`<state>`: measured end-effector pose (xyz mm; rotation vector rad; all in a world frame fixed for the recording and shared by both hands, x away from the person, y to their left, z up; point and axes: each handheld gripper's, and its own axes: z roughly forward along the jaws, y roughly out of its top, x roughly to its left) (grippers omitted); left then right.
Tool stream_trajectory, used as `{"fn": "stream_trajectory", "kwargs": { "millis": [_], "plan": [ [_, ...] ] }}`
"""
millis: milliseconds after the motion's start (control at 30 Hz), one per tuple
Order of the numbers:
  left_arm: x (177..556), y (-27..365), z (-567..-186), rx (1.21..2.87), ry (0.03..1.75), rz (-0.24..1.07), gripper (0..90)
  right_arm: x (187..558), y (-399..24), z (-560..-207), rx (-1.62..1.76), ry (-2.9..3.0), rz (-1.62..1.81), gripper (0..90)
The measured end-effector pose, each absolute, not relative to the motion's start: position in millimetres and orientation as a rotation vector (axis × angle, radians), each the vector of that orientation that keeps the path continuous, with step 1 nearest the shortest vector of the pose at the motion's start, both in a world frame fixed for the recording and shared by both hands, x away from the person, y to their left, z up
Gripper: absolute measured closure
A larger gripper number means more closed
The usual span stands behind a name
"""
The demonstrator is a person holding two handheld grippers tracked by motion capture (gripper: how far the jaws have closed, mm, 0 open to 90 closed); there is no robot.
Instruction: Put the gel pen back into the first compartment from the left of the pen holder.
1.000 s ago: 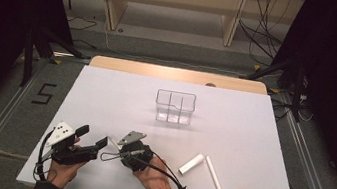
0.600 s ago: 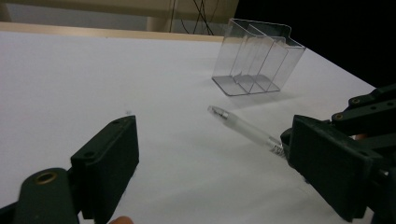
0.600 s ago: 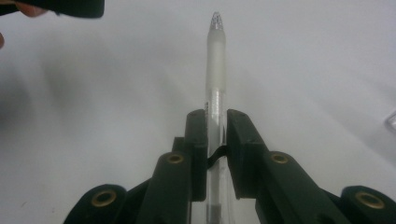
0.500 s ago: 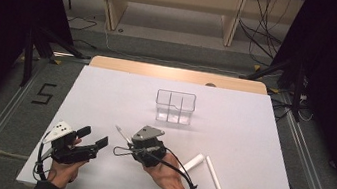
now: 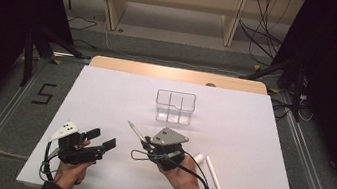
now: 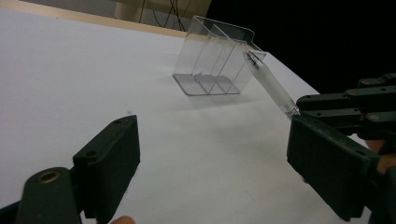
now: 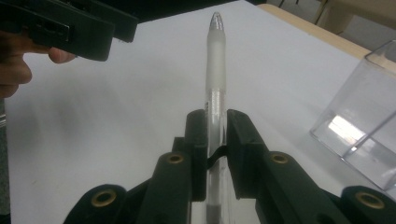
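Lifted toward the one clear organizer (image 5: 175, 107), right claw (image 5: 143, 144) grips one pen (image 5: 135, 130); seemingly two white items (image 5: 212, 174) remain

White tabletop (image 5: 105, 100); pale wooden shelving (image 5: 170, 3) behind; grey floor (image 5: 38, 105) marked "5" (image 5: 44, 94); black cables (image 5: 269, 18); dark surroundings.
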<state>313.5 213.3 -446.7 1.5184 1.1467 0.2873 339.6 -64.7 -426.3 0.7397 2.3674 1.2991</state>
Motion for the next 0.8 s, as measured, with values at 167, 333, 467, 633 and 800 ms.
{"fn": "stream_trajectory", "kwargs": {
  "millis": [167,333,467,633,800],
  "plan": [
    [316.1,199.2,-440.9,1.519,1.143,0.228,18.2,335.0,-80.6,-428.7,0.745,2.334,1.319,79.9],
    [322.4,185.7,-439.3,1.534,1.151,0.139,19.2,331.5,-91.6,-430.6,0.753,2.319,1.334,79.9],
    [328.5,175.2,-436.2,1.561,1.145,0.117,20.6,329.4,-96.0,-429.7,0.757,2.312,1.347,79.9],
    [334.4,166.7,-431.1,1.569,1.147,0.093,21.7,328.2,-97.4,-428.6,0.747,2.305,1.353,79.8],
    [338.2,157.8,-426.1,1.601,1.13,0.089,21.8,327.5,-98.0,-428.6,0.738,2.295,1.354,79.9]
  ]
}}
